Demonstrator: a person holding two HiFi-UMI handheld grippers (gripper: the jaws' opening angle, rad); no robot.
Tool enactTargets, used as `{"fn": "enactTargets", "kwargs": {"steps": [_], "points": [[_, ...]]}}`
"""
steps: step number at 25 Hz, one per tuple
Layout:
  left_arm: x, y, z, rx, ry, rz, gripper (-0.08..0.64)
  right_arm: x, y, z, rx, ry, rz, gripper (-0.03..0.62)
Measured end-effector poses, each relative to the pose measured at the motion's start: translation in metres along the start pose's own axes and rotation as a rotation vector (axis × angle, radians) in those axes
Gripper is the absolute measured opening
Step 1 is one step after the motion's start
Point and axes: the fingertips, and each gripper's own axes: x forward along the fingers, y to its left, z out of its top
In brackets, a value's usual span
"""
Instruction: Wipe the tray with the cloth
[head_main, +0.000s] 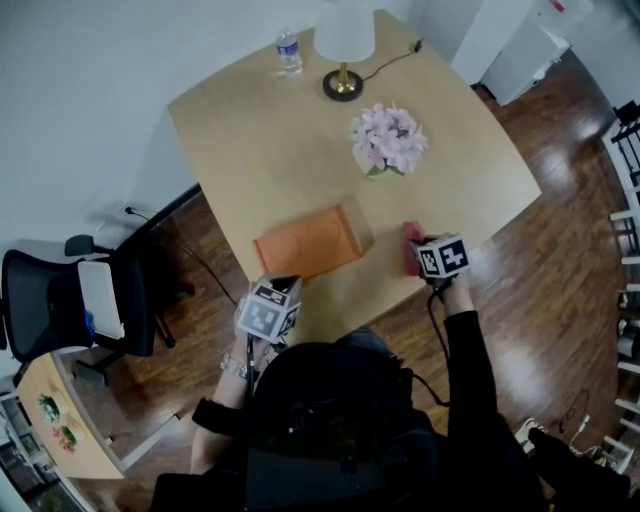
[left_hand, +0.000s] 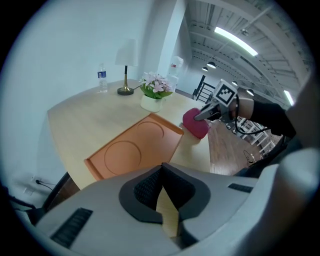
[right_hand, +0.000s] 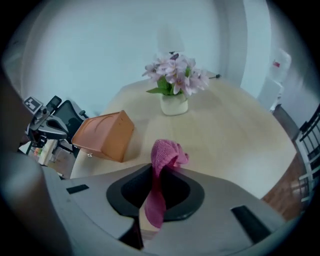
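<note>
While the tray (head_main: 308, 243) lies flat on the table (head_main: 250, 140) close to the near edge, no wiping has begun, as far as I can judge. The tray is orange, with two shallow rings pressed into its floor, and it shows no smear, streak or damp patch that I can make out. The right gripper (right_hand: 157, 187) is clamped on the cloth (right_hand: 167, 152): the pink fabric is pinched between the pads, with a bunch standing above the tips and a tail hanging down behind them. From the head view the cloth is to the right of the tray, near its right end but not over it. Whether it brushes the tabletop or hangs just above I cannot tell. The left gripper (left_hand: 162, 197) is at the tray's near left corner, apart from it, jaws closed on each other with nothing between them. Done so far: the cloth is picked up and held firmly. Left to do, by my reading: carry the cloth over onto the tray, press it down, and sweep across the floor and both rings. The left gripper may need to steady the tray against sliding. Flowers (head_main: 388, 138), lamp (head_main: 344, 45) and bottle (head_main: 289, 52) stand well clear at the far side.
</note>
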Motion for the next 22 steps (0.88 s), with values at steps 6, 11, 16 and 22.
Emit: {"fn": "enactTargets", "kwargs": {"steps": [6, 11, 16, 22], "points": [[-0.002, 0.005, -0.004, -0.067, -0.001, 0.038, 0.002, 0.057, 0.000, 0.001, 0.041, 0.063, 0.081, 0.049], [-0.006, 0.011, -0.004, -0.110, -0.014, 0.062, 0.002, 0.056, -0.005, 0.002, 0.049, 0.039, 0.033, 0.151], [-0.020, 0.020, 0.001, -0.130, -0.046, 0.089, 0.003, 0.010, -0.002, 0.034, 0.037, -0.103, -0.042, 0.241], [-0.038, 0.029, 0.002, -0.124, -0.085, 0.101, 0.003, -0.040, 0.078, 0.072, -0.010, -0.254, 0.051, 0.241]]}}
